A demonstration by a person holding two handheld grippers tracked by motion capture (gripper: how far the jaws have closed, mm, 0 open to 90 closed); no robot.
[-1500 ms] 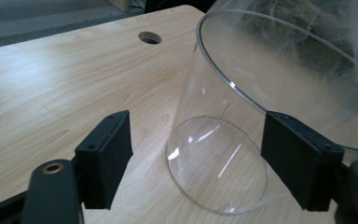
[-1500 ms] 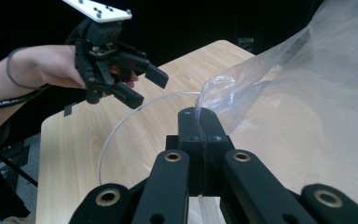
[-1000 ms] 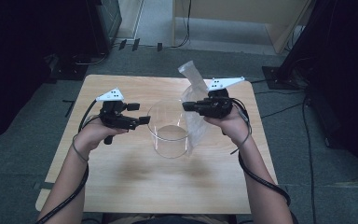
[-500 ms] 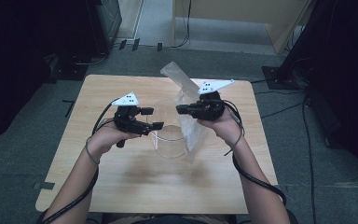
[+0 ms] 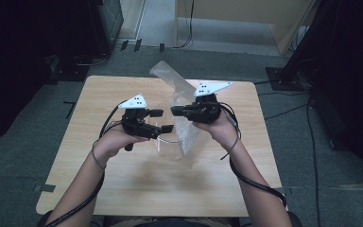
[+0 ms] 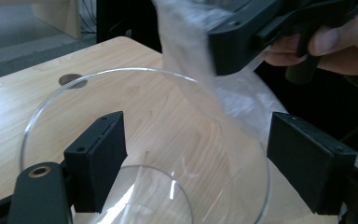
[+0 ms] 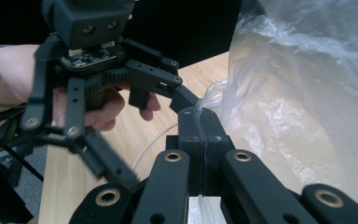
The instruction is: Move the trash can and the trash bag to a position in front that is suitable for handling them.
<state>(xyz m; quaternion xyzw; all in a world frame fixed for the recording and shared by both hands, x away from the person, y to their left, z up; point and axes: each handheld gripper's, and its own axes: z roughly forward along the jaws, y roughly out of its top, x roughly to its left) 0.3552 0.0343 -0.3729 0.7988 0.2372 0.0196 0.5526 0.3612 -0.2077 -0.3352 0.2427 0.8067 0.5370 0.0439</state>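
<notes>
A clear round container stands upright on the wooden table. My right gripper is shut on a crumpled clear plastic bag, which rises above the jaws and hangs down by the container's right side. In the right gripper view the closed jaws pinch the bag's edge. My left gripper is open just above the container's left rim. In the left gripper view its jaws straddle the container's mouth, with the bag draped at the far rim.
The table's edges lie well away from both hands. Grey floor surrounds it, with dark equipment at the left and a black stand and cables at the right. A pale wooden cabinet stands beyond.
The left gripper has moved right toward the container. The right gripper has shifted slightly left with the bag, so the two grippers now stand close together.
</notes>
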